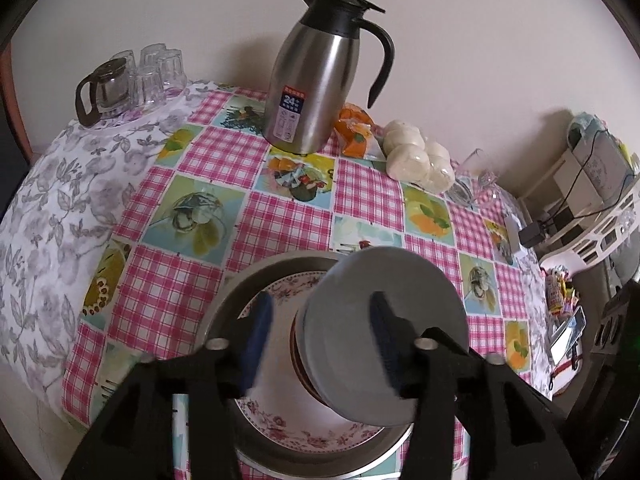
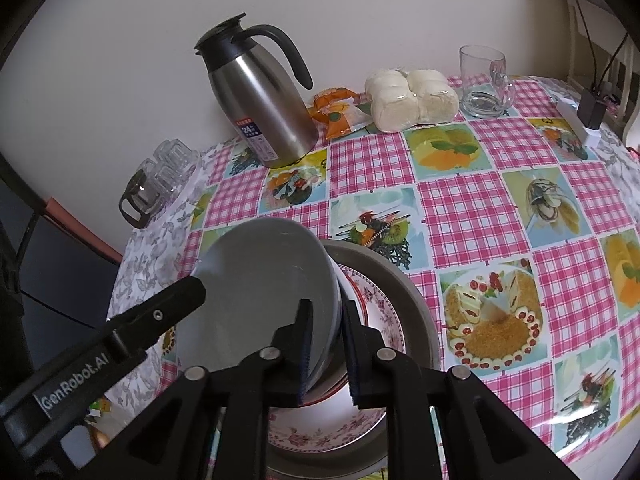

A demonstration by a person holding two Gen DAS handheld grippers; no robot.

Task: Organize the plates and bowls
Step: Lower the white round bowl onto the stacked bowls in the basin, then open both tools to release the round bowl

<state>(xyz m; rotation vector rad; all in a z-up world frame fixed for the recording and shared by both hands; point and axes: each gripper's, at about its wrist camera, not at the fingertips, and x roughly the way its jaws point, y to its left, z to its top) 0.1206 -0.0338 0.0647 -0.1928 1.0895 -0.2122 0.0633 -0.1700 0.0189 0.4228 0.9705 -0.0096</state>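
Grey bowl point(image 2: 264, 280): held tilted on edge above the stacked dishes, its hollow facing the left side of the table; in the left wrist view its outer underside point(image 1: 384, 332) faces the camera.
Right gripper point(image 2: 326, 344): clamped on the grey bowl's rim, one pad inside the bowl, the other against its outer wall.
Left gripper point(image 1: 320, 344): fingers spread wide, standing either side of the tilted bowl's base; whether the pads touch the bowl cannot be told. In the right wrist view one of its black fingers point(image 2: 160, 312) lies at the bowl's far rim.
Floral plate point(image 1: 280, 428): white with a pink flower border, lying flat directly under the bowl.
Red-rimmed dish point(image 2: 360, 304): sits on the floral plate, just behind the bowl's outer wall; contact between them cannot be judged.
Grey plate point(image 2: 412, 300): largest item, at the bottom of the stack, flat on the table.
Tablecloth point(image 2: 480, 208): pink check with food pictures, covering the table.
Steel jug point(image 1: 308, 76): upright at the back, near the wall, black lid and handle.
Orange packet point(image 2: 340, 114): just beside the jug.
Wrapped buns point(image 2: 412, 98): next to the orange packet, along the wall.
Glass mug point(image 2: 484, 80): upright, beside the buns.
Glass teapot and tumblers point(image 1: 128, 80): grouped at the far left corner, tumblers upended.
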